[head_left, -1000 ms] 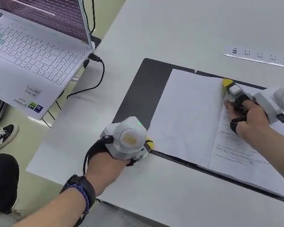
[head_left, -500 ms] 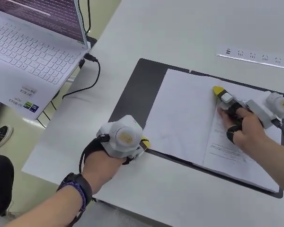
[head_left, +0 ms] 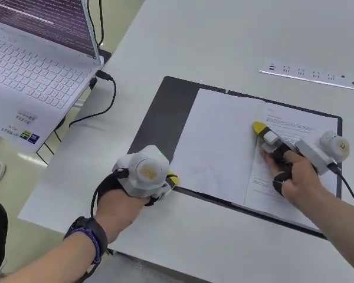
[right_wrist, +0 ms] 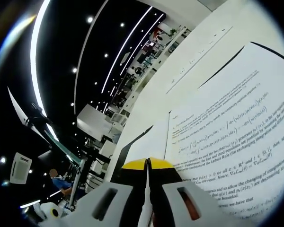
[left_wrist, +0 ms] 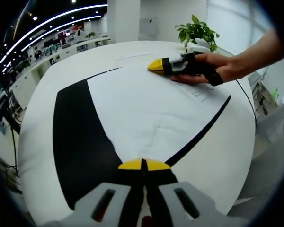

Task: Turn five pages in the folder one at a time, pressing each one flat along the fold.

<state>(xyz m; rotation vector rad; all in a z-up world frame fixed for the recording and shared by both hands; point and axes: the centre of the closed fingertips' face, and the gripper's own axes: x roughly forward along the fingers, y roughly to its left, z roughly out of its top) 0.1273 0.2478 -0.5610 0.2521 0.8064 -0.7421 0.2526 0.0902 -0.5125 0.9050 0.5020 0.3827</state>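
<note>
Right gripper view: closed right tool (right_wrist: 147, 163) over the printed maths page (right_wrist: 236, 137); left tool (left_wrist: 144, 163) closed too

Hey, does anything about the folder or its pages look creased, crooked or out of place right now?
Nothing much stands out. The folder lies open and flat. The turned blank page carries a faint crease near its middle, clearest in the left gripper view. The right gripper rests shut by the fold.
</note>
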